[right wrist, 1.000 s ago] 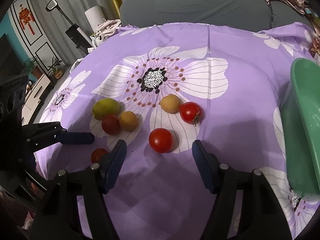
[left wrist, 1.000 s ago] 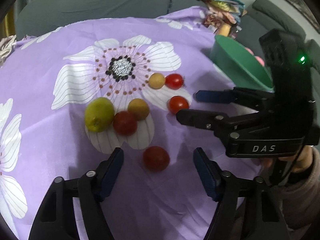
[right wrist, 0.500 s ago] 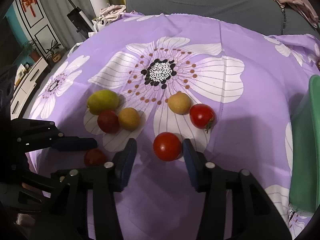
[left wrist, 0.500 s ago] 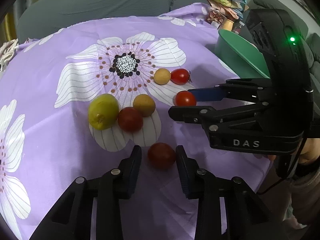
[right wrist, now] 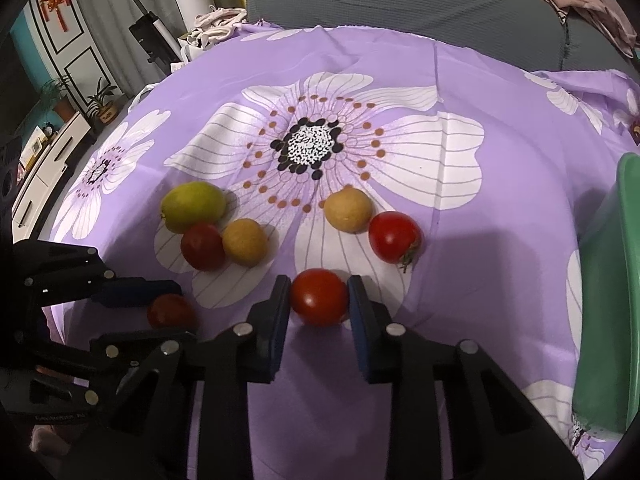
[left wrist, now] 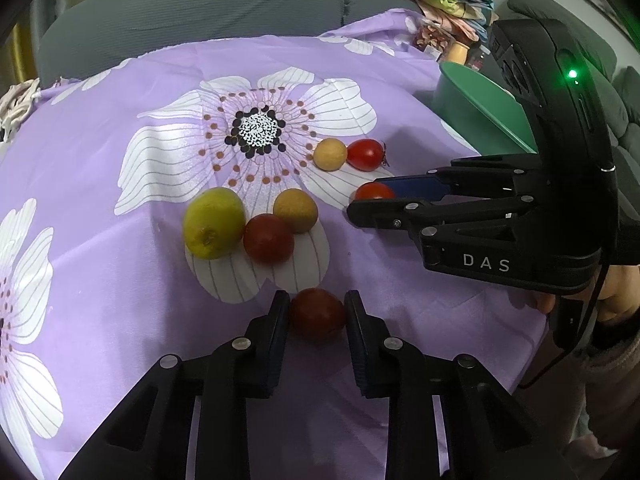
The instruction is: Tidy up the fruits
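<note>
Both grippers have closed on tomatoes

A second ago the left gripper (left wrist: pixel 317 314) stood wide open around the dark red tomato (left wrist: pixel 317 313); now its fingers (left wrist: pixel 279 322) press both sides of it. Likewise the right gripper (right wrist: pixel 319 298) has closed from wide open onto the bright red tomato (right wrist: pixel 319 297), both fruits still on the purple cloth.

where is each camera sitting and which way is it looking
Left wrist: sits on the left hand-held gripper, looking down its fingers at a dark red tomato they pinch; a hand shows at right.
Right wrist: sits on the right hand-held gripper, looking down at a bright red tomato it pinches.
Both show the purple cloth, green bowl and loose fruit.
</note>
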`<state>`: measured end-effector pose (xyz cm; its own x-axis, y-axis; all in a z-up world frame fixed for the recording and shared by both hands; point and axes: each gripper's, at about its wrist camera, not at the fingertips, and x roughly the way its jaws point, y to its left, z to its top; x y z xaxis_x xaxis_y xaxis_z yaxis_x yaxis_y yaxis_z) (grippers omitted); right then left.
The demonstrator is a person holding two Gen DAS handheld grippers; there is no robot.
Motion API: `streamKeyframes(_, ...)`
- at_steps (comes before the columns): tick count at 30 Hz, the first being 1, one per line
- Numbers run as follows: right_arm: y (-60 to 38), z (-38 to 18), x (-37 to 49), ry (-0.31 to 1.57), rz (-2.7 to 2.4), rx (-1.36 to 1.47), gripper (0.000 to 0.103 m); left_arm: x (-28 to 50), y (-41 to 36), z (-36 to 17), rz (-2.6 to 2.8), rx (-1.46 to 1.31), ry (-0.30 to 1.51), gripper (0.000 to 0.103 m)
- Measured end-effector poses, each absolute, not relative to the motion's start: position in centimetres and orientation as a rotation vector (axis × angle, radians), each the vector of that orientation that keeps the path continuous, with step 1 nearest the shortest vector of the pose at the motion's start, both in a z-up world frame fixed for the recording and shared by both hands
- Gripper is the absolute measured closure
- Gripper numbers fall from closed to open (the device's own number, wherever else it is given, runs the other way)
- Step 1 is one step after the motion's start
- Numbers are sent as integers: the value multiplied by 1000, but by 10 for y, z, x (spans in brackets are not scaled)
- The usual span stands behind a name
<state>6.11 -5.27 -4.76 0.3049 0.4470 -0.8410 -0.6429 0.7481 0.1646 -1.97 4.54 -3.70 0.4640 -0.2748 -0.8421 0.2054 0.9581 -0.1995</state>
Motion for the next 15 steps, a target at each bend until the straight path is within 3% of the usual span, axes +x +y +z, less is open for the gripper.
streamKeyframes(15,-94,-25,42,956,712,-44,74,-26,52,-22,-321,-132,1007,75)
